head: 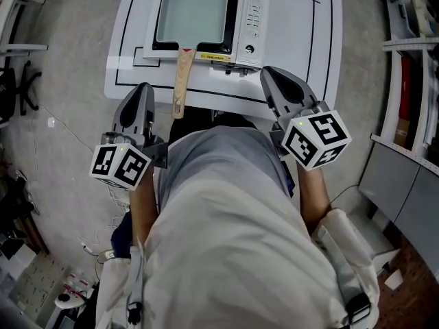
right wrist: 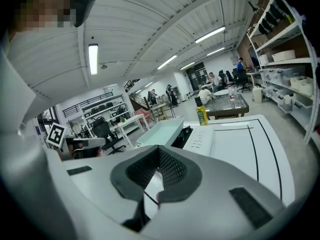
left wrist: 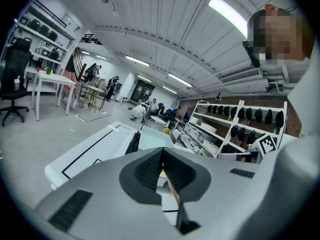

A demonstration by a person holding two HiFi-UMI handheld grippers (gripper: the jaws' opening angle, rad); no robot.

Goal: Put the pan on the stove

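A rectangular pale-green pan (head: 192, 12) with a wooden handle (head: 181, 81) sits on the white portable stove (head: 250, 20) at the far side of the white table (head: 302, 40). The handle points toward me, over the table's near edge. My left gripper (head: 143, 92) is shut and empty, just left of the handle's end. My right gripper (head: 273, 75) is also shut on nothing, at the near edge right of the stove. The left gripper view shows the left gripper (left wrist: 161, 157) in front of the pan (left wrist: 150, 139). From the right gripper (right wrist: 159, 154), the pan (right wrist: 162, 132) lies ahead beside the stove's buttons (right wrist: 200, 140).
Black lines mark the tabletop. Shelving (head: 411, 60) stands along the right and an office chair (head: 17, 88) at the left. Cables and small items (head: 75, 290) lie on the grey floor. My own body fills the lower half of the head view.
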